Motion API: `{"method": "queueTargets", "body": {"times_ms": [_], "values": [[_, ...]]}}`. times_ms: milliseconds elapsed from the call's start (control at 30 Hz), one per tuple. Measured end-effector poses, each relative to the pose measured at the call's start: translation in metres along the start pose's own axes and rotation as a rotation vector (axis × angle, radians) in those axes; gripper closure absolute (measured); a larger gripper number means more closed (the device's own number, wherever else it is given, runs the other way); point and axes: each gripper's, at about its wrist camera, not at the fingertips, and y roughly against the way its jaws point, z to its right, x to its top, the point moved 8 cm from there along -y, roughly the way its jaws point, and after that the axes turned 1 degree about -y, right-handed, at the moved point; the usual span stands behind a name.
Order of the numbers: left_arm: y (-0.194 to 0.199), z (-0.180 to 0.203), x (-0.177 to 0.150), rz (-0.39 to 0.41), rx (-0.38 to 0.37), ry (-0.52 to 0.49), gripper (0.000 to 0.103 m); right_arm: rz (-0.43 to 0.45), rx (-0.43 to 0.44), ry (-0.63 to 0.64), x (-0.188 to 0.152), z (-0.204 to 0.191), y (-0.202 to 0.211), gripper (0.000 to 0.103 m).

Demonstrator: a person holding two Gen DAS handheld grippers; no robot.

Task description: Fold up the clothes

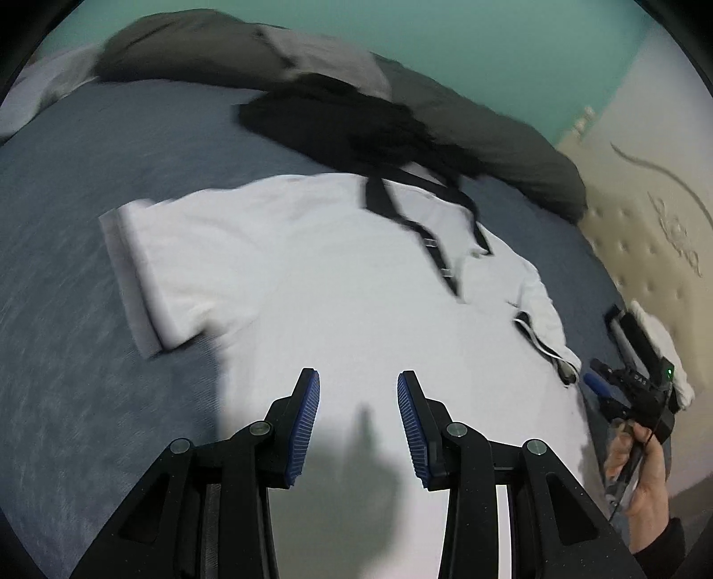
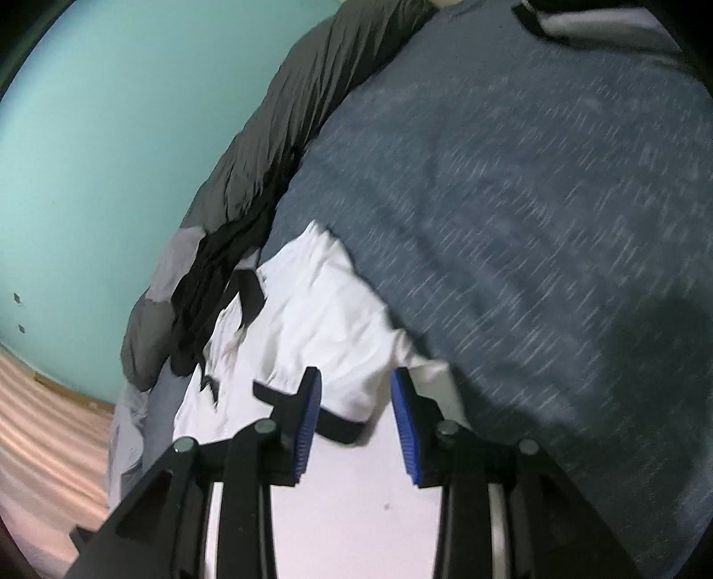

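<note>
A white polo shirt (image 1: pixel 312 276) with a black collar and placket (image 1: pixel 423 222) lies spread, front up, on the blue-grey bed sheet (image 1: pixel 89 178). One sleeve with a grey cuff (image 1: pixel 133 285) sticks out flat at the left; the other side is bunched near the shirt's right edge (image 1: pixel 539 311). My left gripper (image 1: pixel 358 392) hangs open over the shirt's lower body with nothing between its fingers. In the right wrist view, my right gripper (image 2: pixel 356 401) is open over the rumpled shirt (image 2: pixel 321 320), near a black-trimmed sleeve edge (image 2: pixel 338 430). A hand holds the right gripper (image 1: pixel 599 387) at the shirt's right edge.
A black garment (image 1: pixel 347 116) and a dark olive-grey duvet (image 1: pixel 490 133) lie along the far side of the bed, against the teal wall (image 1: pixel 445 35). A beige quilted mattress side (image 1: pixel 646 200) rises at the right. Pinkish floor (image 2: pixel 44 423) shows beyond the bed's edge.
</note>
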Motion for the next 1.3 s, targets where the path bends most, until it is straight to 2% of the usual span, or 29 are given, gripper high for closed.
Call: {"method": "queueTargets", "body": {"times_ms": [167, 367, 467, 533, 567, 667, 767, 967, 1167, 1233, 1267, 1300], "values": [[-0.045, 0.08, 0.04, -0.065, -0.076, -0.107, 0.063, 0.003, 0.013, -0.033, 0.004, 0.006, -0.004, 0.07], [-0.124, 0.182, 0.081, -0.162, -0.184, -0.183, 0.063, -0.043, 0.063, -0.043, 0.007, 0.007, -0.009, 0.07], [-0.159, 0.217, 0.092, -0.202, -0.19, -0.23, 0.063, -0.068, 0.08, -0.042, 0.005, 0.008, -0.015, 0.071], [-0.182, 0.239, 0.098, -0.228, -0.193, -0.262, 0.063, -0.078, 0.086, -0.036, 0.004, 0.008, -0.017, 0.075], [-0.194, 0.248, 0.102, -0.242, -0.198, -0.263, 0.063, -0.082, 0.089, -0.035, 0.004, 0.009, -0.019, 0.083], [-0.231, 0.268, 0.112, -0.275, -0.197, -0.248, 0.063, -0.087, 0.1, -0.041, 0.006, 0.012, -0.022, 0.09], [-0.252, 0.285, 0.119, -0.28, -0.198, -0.264, 0.063, -0.089, 0.116, -0.042, 0.007, 0.009, -0.022, 0.094], [-0.286, 0.31, 0.126, -0.298, -0.19, -0.286, 0.063, -0.094, 0.143, -0.047, 0.008, 0.006, -0.025, 0.097], [-0.311, 0.315, 0.124, -0.321, -0.182, -0.286, 0.064, -0.106, 0.144, -0.082, 0.002, 0.015, -0.03, 0.1], [-0.317, 0.313, 0.122, -0.329, -0.172, -0.282, 0.074, -0.104, 0.145, -0.091, 0.002, 0.018, -0.03, 0.101], [-0.318, 0.311, 0.123, -0.328, -0.173, -0.276, 0.086, -0.101, 0.144, -0.091, 0.002, 0.019, -0.03, 0.101], [-0.32, 0.31, 0.123, -0.328, -0.175, -0.269, 0.094, -0.1, 0.146, -0.091, 0.002, 0.019, -0.029, 0.102]]}}
